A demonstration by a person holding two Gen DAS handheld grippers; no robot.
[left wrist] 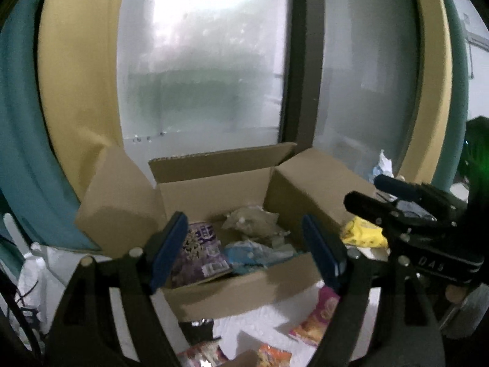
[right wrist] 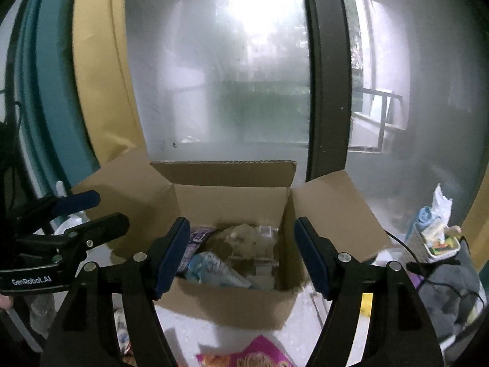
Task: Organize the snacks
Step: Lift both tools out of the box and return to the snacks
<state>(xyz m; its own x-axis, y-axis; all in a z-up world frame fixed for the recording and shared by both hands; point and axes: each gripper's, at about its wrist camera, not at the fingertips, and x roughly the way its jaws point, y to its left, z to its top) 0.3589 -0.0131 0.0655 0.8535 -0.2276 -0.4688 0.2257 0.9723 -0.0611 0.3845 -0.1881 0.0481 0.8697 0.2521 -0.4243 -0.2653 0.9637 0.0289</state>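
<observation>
1. Nearest the lens, the left gripper (left wrist: pixel 244 250) hangs with its blue-padded fingers (left wrist: pixel 169 244) spread wide and nothing between them, aimed at the box.
2. The right gripper (right wrist: pixel 240 252) does the same: jaws wide apart, empty, lined up on the same box. It also shows at the right edge of the left view, (left wrist: pixel 382 195), fingers parted there too.
3. Down on the white table (left wrist: pixel 269 321), loose snacks lie in front of the box: a pink-and-orange packet (left wrist: pixel 318 318) just beside the right finger, an orange packet (left wrist: pixel 273 356) and a reddish packet (left wrist: pixel 201 354) at the bottom edge. That makes three outside in front.
4. A yellow packet (left wrist: pixel 363 232) sits on the table to the right of the box, near its side flap.
5. Now the container: one cardboard box (left wrist: pixel 244 290), open, all flaps folded outward, standing on the table.
6. Inside it, three packets can be told apart: a purple packet (left wrist: pixel 201 250) leaning at the left wall, a pale blue packet (left wrist: pixel 256 252) lying in the middle, and a crumpled beige-clear packet (left wrist: pixel 253 220) toward the back. Anything beneath them is too blurred to tell.
7. Far right, a small white tub (right wrist: pixel 443 244) holds colourful bits.
8. Behind everything, a frosted window (right wrist: pixel 229 76) with a dark frame.
</observation>
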